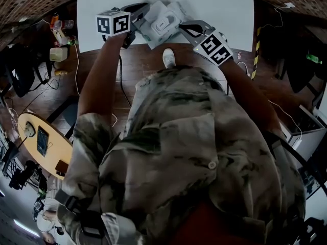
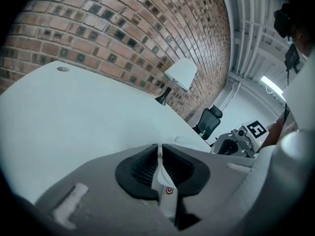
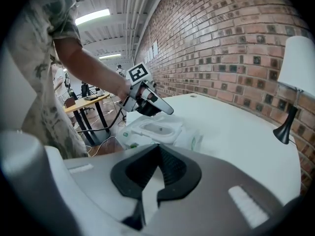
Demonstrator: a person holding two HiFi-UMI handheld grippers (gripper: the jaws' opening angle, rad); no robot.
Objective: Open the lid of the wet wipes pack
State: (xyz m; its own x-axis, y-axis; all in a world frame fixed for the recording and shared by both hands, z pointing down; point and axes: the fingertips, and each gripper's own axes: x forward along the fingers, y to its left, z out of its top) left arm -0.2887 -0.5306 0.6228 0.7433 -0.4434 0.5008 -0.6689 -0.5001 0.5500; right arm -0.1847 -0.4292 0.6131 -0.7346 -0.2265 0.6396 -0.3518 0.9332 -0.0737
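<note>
As left gripper (image 2: 159, 150) pinches pack (image 3: 156, 132) — table (image 2: 74, 112), lamp (image 2: 181, 74)

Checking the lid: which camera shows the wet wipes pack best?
The right gripper view: the wet wipes pack lies close, lid facing up. The head view shows it small and distant; the left gripper view only a pinched edge.

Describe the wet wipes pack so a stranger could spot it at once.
Find the white table against the brick wall. At its near edge, between the left gripper and right gripper, sits the wet wipes pack: soft, white, green-printed, with a moulded lid on top, unlike the upright lamp.
</note>
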